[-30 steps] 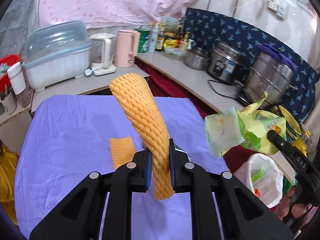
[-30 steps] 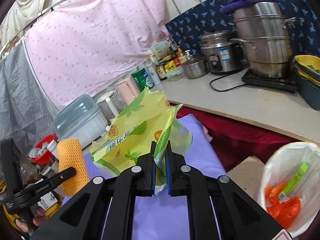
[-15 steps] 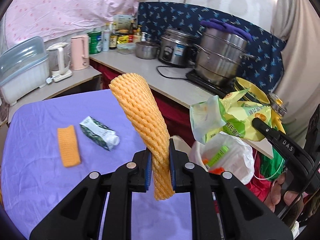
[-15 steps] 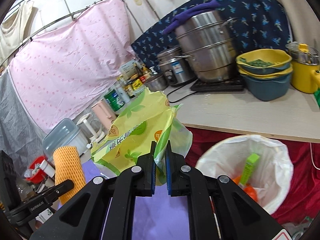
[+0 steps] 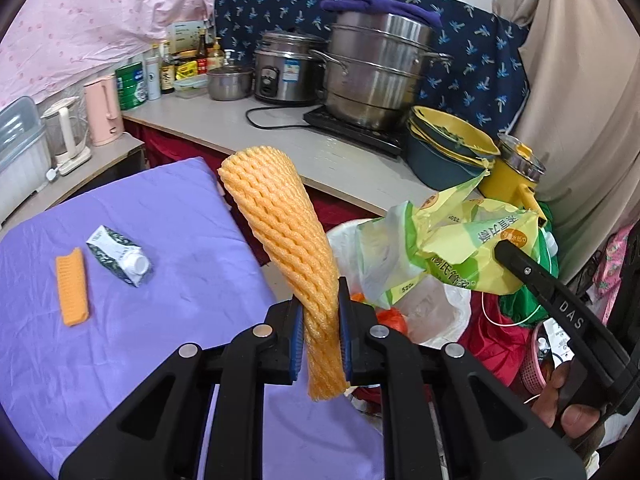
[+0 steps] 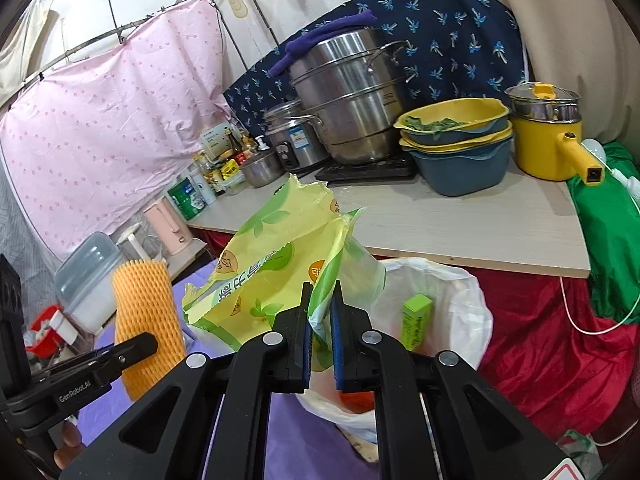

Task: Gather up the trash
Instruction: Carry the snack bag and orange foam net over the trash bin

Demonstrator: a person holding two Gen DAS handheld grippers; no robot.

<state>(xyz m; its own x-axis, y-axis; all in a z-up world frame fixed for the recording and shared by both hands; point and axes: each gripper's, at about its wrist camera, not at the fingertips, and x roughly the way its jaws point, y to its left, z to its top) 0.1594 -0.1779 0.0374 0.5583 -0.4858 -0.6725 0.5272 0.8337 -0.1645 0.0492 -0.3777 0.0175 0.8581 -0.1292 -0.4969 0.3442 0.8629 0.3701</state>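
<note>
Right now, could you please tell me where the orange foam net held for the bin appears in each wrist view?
Left wrist: orange foam net stands centre frame, pinched in the left gripper.
Right wrist: it is at lower left, behind the left gripper's finger.
Shared landmark: steel steamer pot on the counter.

The ribbed foam fruit net (image 5: 280, 240) is orange with a woven mesh pattern. The crinkled plastic snack bag (image 6: 276, 264) is yellow-green with leaf prints and orange round badges. The bench's cloth cover (image 5: 180, 216) is plain lilac; the small carton (image 5: 118, 255) is white with dark green speckling. The black tongs (image 5: 320, 334) carry blue pads (image 5: 297, 334).
</note>
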